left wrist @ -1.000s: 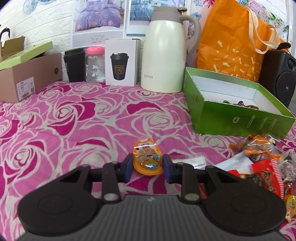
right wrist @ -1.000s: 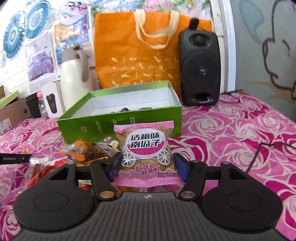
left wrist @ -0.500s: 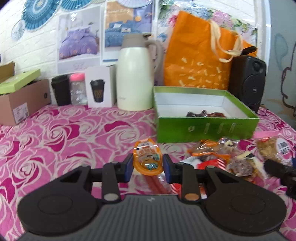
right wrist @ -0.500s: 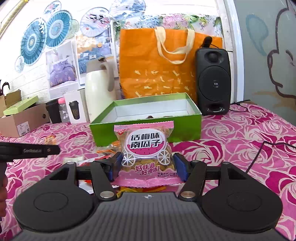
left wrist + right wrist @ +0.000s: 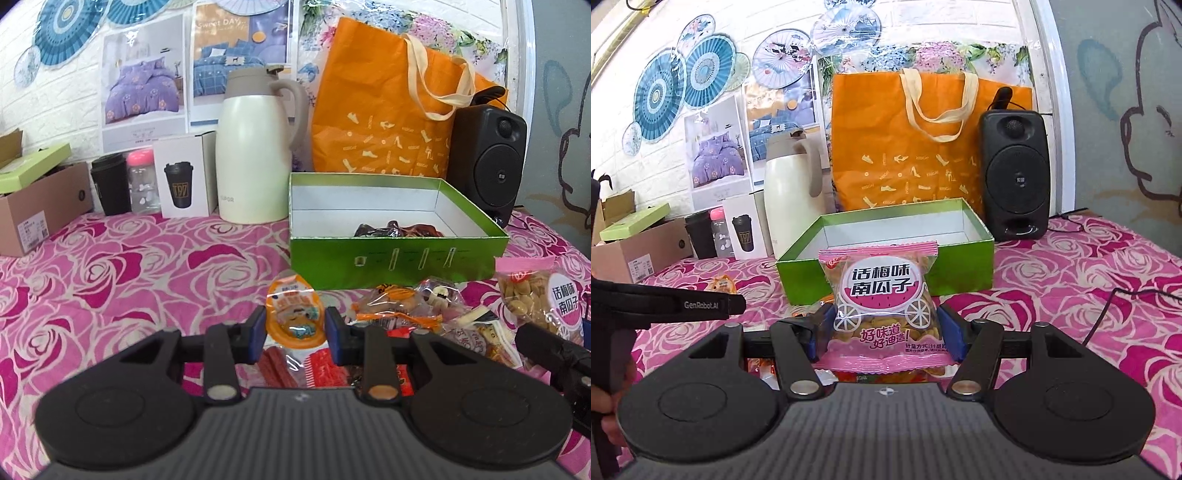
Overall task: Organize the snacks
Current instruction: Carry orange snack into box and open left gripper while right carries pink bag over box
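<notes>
While both hands carried snacks toward the green box point(image 5: 391, 264), the left tool point(image 5: 294, 326) was clamped on a small orange jelly cup point(image 5: 294, 314), its blue pads pressing the cup's sides, and the right tool point(image 5: 884, 328) was clamped on a pink packet of pumpkin seeds point(image 5: 884, 299), held upright by its lower half. In the left wrist view the box stood on the rose-patterned tabletop point(image 5: 129, 266) at about one o'clock from the jelly cup, open, with a few dark wrapped sweets point(image 5: 397, 230) already lying inside. A loose heap of other snacks point(image 5: 424, 310) lay just before the box's near wall, at three o'clock from the cup. Doing the step well likely meant lifting each item clear of that near wall before releasing, so nothing caught the rim or knocked the heap. The packet, being soft and top-heavy, would probably flop once freed, so a low release over the box's bare white floor seemed wise. With the tools close together, entering one at a time looked safer.
</notes>
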`<act>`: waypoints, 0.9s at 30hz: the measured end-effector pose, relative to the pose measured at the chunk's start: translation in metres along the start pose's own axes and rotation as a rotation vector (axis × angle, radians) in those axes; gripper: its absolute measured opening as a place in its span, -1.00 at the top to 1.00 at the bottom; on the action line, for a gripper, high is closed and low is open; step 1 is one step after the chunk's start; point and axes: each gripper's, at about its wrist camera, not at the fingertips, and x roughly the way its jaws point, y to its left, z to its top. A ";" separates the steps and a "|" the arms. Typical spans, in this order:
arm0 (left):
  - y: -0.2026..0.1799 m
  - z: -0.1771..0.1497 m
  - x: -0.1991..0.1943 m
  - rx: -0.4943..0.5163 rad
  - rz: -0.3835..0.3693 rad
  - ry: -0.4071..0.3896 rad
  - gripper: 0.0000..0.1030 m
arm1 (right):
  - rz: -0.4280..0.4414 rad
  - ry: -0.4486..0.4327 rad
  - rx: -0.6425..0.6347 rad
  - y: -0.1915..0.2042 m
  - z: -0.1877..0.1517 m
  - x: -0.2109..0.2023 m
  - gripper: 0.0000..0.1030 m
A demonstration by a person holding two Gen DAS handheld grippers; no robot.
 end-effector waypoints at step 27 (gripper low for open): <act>-0.032 0.053 0.026 0.077 0.021 -0.091 0.41 | 0.015 -0.070 -0.052 -0.010 0.036 0.025 -0.91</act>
